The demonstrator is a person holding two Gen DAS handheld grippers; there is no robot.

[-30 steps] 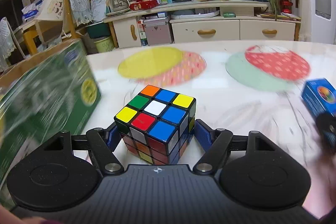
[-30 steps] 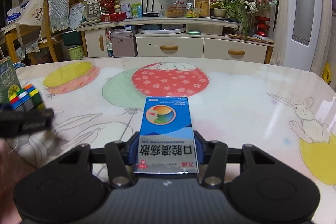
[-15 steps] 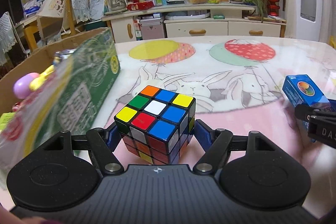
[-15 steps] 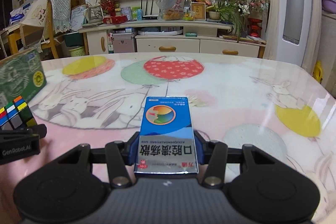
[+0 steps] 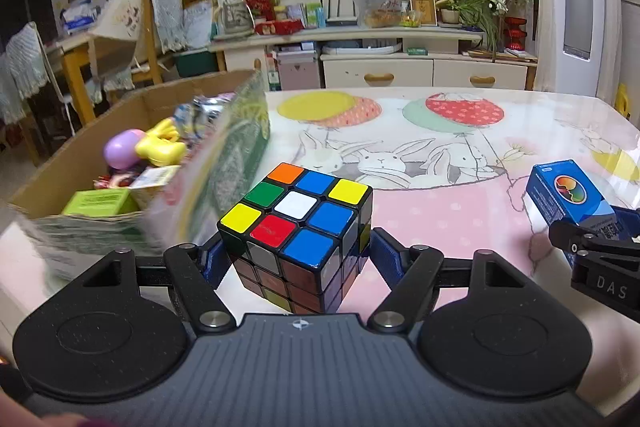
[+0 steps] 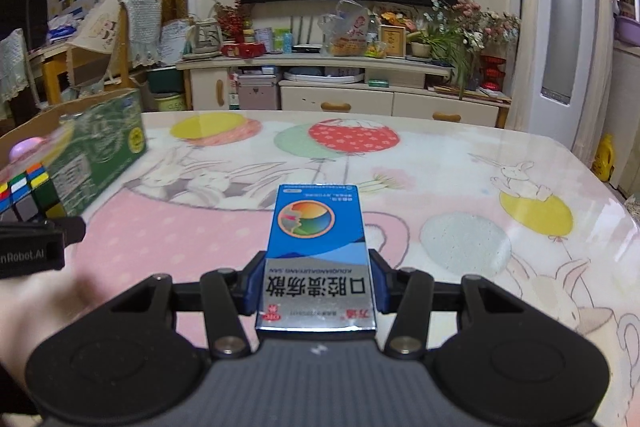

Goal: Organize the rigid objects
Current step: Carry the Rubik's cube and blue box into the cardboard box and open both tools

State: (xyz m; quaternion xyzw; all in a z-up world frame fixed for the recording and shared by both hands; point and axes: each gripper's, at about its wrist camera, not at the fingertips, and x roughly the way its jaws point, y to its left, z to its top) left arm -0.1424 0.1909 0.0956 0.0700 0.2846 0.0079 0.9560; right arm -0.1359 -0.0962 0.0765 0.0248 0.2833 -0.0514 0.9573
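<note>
My left gripper [image 5: 294, 259] is shut on a Rubik's cube [image 5: 298, 231] and holds it above the table, just right of an open cardboard box [image 5: 132, 115]. The cube also shows at the left edge of the right wrist view [image 6: 28, 193]. My right gripper [image 6: 316, 287] is shut on a blue medicine box [image 6: 318, 255] with Chinese print, held over the table's pink area. That medicine box also shows at the right of the left wrist view [image 5: 568, 195], with the right gripper below it.
The cardboard box, green on its outer side [image 6: 104, 151], holds a purple and yellow toy [image 5: 140, 147], a green packet [image 5: 100, 201] and other items. The table [image 5: 460, 131] has a cloth printed with rabbits and balloons. A cabinet [image 6: 360, 99] stands beyond.
Both grippers have pulled back and risen, still holding their objects. The left gripper has moved toward the cardboard box, whose inside now shows.
</note>
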